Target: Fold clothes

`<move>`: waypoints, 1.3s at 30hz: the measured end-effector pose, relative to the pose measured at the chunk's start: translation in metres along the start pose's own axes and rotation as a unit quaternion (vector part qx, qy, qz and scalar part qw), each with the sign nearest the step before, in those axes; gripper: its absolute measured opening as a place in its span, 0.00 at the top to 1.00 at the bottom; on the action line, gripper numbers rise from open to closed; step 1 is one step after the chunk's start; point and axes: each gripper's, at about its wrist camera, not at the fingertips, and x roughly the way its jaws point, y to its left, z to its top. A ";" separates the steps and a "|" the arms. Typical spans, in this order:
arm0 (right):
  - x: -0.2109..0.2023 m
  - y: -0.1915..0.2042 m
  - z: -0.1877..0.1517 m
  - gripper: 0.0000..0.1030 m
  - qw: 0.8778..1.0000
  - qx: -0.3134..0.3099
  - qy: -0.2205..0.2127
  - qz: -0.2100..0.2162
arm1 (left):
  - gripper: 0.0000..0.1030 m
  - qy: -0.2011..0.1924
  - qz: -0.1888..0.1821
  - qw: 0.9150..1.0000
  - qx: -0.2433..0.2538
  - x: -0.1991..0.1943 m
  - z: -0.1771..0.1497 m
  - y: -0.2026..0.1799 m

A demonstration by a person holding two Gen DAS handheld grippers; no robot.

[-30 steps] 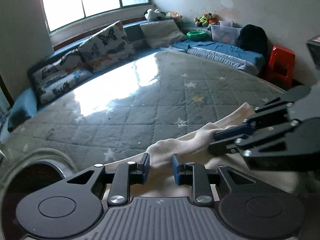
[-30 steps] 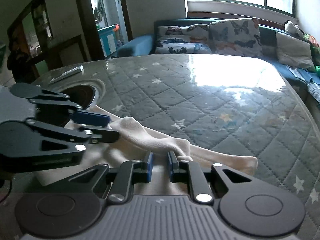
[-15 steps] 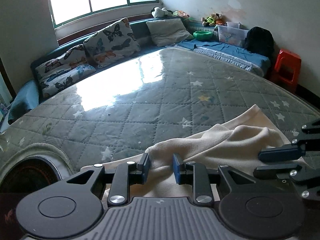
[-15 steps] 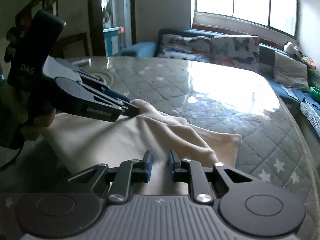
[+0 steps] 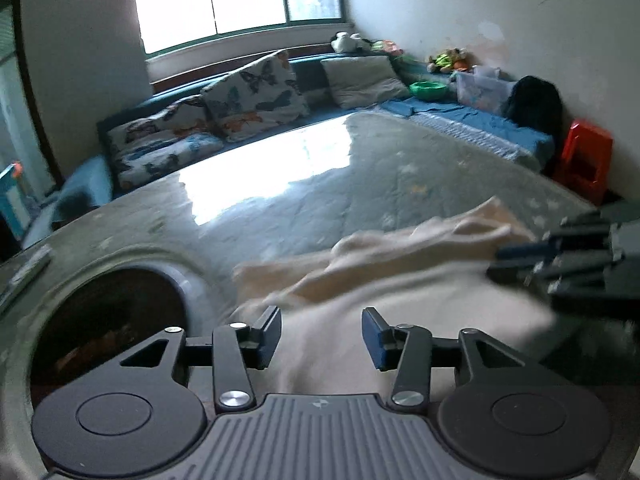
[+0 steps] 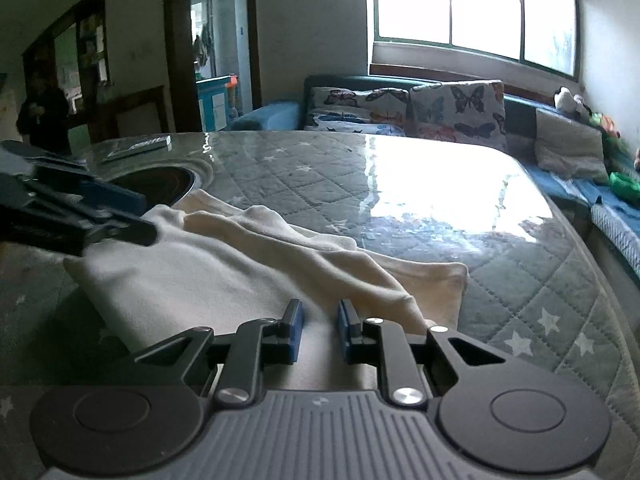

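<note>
Left gripper (image 5: 320, 334) jaws opening, just released cream garment (image 5: 400, 280); right gripper (image 6: 319, 334) at 3 o'clock still clenched on it, fold laid.

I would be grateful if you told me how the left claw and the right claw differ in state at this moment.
The left claw stands wide and is opening, its pads clear of the cream garment below; the right claw is narrow. The left claw is near the garment's end by the round hole; the right claw is at the opposite end, beside the raised fold. Both point forward and down over the same garment on the quilted table.
</note>
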 end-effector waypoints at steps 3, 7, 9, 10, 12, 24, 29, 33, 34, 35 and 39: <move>0.000 0.001 0.000 0.83 1.000 -0.009 0.000 -0.002 | 0.53 0.013 0.002 1.000 -0.021 -0.002 -0.011 0.009; -0.003 0.001 -0.002 0.83 1.000 -0.014 0.003 -0.004 | 0.53 0.031 -0.014 0.998 -0.053 0.003 -0.020 0.019; -0.005 0.001 -0.004 0.83 1.000 -0.018 0.004 -0.006 | 0.53 0.037 -0.027 0.997 -0.065 0.003 -0.021 0.022; -0.007 0.002 -0.005 0.83 1.000 -0.020 0.004 -0.008 | 0.53 0.042 -0.034 0.996 -0.072 0.003 -0.021 0.022; -0.012 0.000 -0.007 0.82 1.000 -0.023 0.005 -0.010 | 0.54 0.045 -0.049 0.995 -0.074 0.002 -0.024 0.019; -0.059 0.000 -0.024 0.80 0.999 -0.041 -0.010 -0.029 | 0.50 0.020 -0.063 0.997 -0.039 -0.033 -0.021 -0.014; -0.075 0.018 -0.022 0.80 0.998 -0.040 -0.038 0.003 | 0.50 -0.011 -0.076 0.997 -0.024 -0.041 -0.008 -0.025; -0.071 0.035 -0.024 0.80 0.998 -0.043 -0.038 0.025 | 0.50 -0.002 -0.088 0.996 -0.017 -0.028 -0.011 -0.038; -0.069 0.039 -0.026 0.80 0.998 -0.045 -0.036 0.030 | 0.50 0.000 -0.092 0.996 -0.017 -0.025 -0.013 -0.041; -0.068 0.043 -0.027 0.80 0.998 -0.048 -0.035 0.034 | 0.50 0.002 -0.096 0.995 -0.016 -0.023 -0.015 -0.043; -0.059 0.049 -0.037 0.79 0.998 -0.053 -0.025 0.031 | 0.50 0.012 -0.097 0.995 -0.004 -0.018 -0.027 -0.049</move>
